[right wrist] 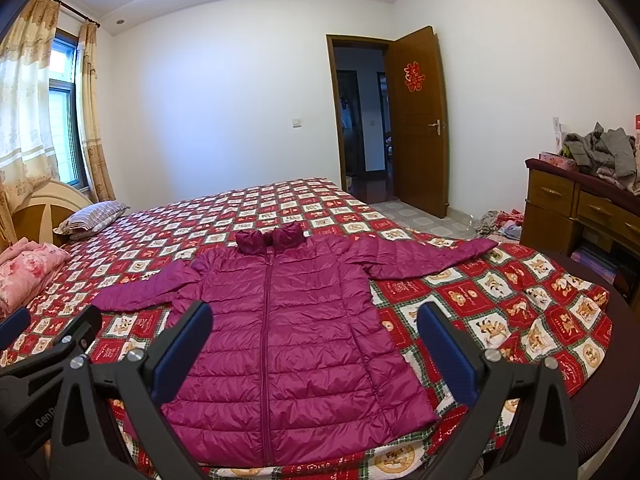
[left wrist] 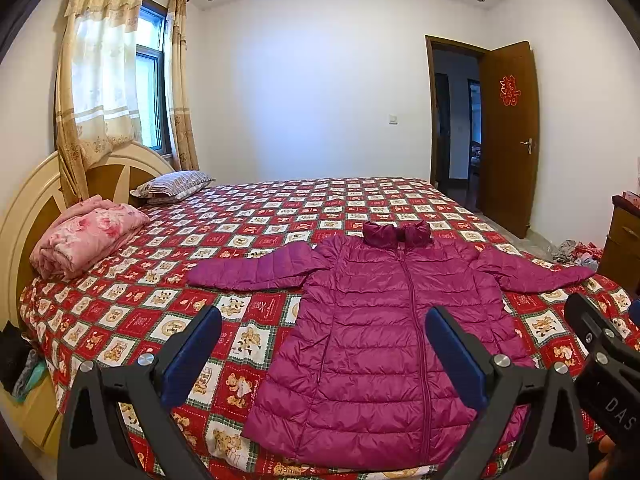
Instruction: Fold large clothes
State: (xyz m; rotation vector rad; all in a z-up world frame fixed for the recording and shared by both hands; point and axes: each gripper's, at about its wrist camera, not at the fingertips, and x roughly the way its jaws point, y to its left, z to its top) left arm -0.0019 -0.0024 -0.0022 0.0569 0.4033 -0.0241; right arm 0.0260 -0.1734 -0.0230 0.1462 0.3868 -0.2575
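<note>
A magenta quilted puffer jacket [left wrist: 380, 320] lies flat and zipped on the bed, front up, collar at the far end, both sleeves spread out to the sides. It also shows in the right wrist view [right wrist: 288, 332]. My left gripper [left wrist: 324, 348] is open and empty, held above the jacket's near left hem. My right gripper [right wrist: 316, 344] is open and empty, above the jacket's near right hem. The right gripper's body [left wrist: 608, 352] shows at the right edge of the left wrist view.
The bed has a red patchwork cover [left wrist: 248, 220]. A folded pink quilt [left wrist: 84, 236] and a striped pillow [left wrist: 172, 186] lie by the headboard. A wooden dresser [right wrist: 580, 208] with piled clothes stands to the right. An open door [right wrist: 416, 120] is behind.
</note>
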